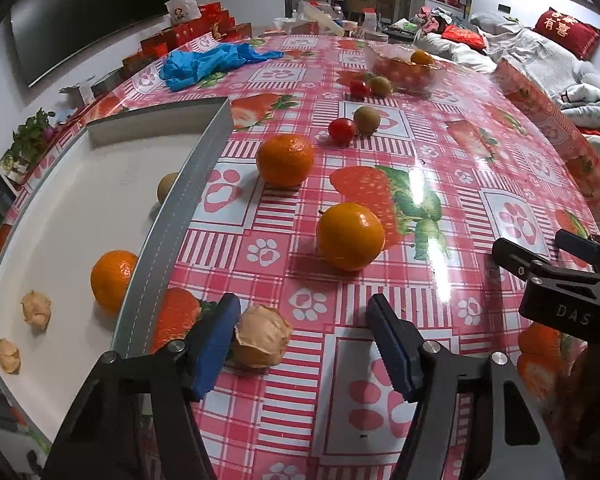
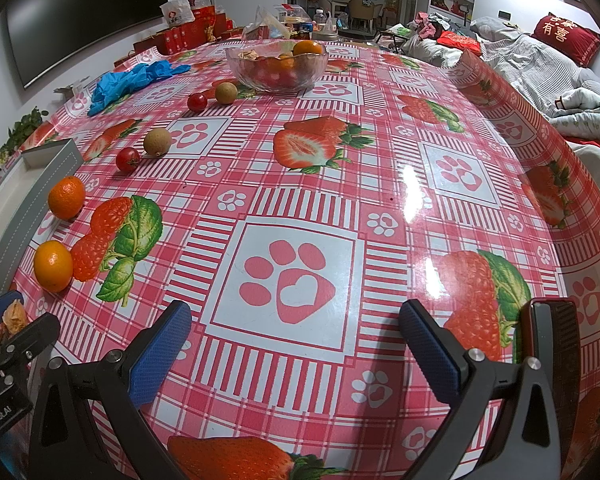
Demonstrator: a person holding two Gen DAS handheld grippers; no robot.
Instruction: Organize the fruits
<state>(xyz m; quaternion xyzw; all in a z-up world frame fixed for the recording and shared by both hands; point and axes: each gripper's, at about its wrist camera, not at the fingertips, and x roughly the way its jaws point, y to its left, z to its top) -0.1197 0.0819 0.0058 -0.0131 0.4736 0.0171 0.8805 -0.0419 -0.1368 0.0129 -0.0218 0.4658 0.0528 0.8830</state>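
My left gripper [image 1: 303,301] hangs low over the strawberry tablecloth, just right of the grey-rimmed white tray [image 1: 180,208]. A tan wrinkled fruit [image 1: 262,336] lies between its blue pads. It touches the left pad, and a wide gap separates it from the right pad. The tray holds an orange [image 1: 114,280], a brown fruit [image 1: 168,186] and two tan pieces [image 1: 36,312]. Two oranges [image 1: 350,236] [image 1: 286,160] sit on the cloth ahead. My right gripper [image 2: 295,306] stands open over a paw print with nothing between its fingers.
Cherry tomatoes [image 2: 127,159] [image 2: 197,101] and brown fruits [image 2: 157,142] [image 2: 225,93] lie further back. A glass bowl [image 2: 236,68] with fruit stands at the far side, with blue gloves [image 2: 132,80] to its left. Red boxes line the back edge; bedding lies to the right.
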